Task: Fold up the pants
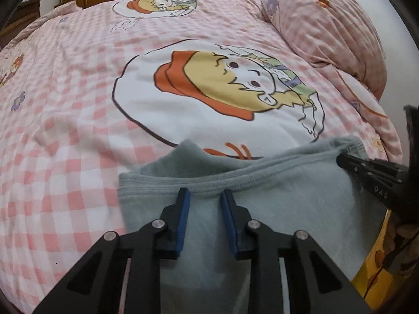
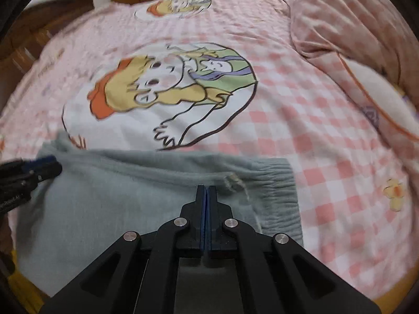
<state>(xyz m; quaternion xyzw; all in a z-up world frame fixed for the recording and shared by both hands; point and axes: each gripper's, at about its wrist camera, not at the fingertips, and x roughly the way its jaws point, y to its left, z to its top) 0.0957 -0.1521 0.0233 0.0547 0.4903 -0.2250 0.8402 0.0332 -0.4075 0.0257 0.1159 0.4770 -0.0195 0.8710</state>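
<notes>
The bed (image 1: 78,120) carries my grey pants (image 1: 275,209) at its near edge, long axis running left to right under both tongs. My left tongs (image 1: 204,196) hang parted over the hem; my right tongs (image 2: 207,192) are clenched near the waistband (image 2: 280,196), and I cannot tell whether they pinch cloth.

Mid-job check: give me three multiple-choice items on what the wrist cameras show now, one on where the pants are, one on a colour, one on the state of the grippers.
1. Where do the pants lie?
A. on the bedspread, at its near edge
B. on the pillow
C. on the floor

2. What colour are the pants?
A. red
B. grey-green
C. black

3. How do the grippers stand?
A. both open
B. left gripper open, right gripper shut
C. left shut, right open

Answers: 1 A, checked cloth shows beyond the pants; 2 B, both views show it; 3 B, the left fingers stand apart, while the right pads meet with no cloth seen between them.
</notes>
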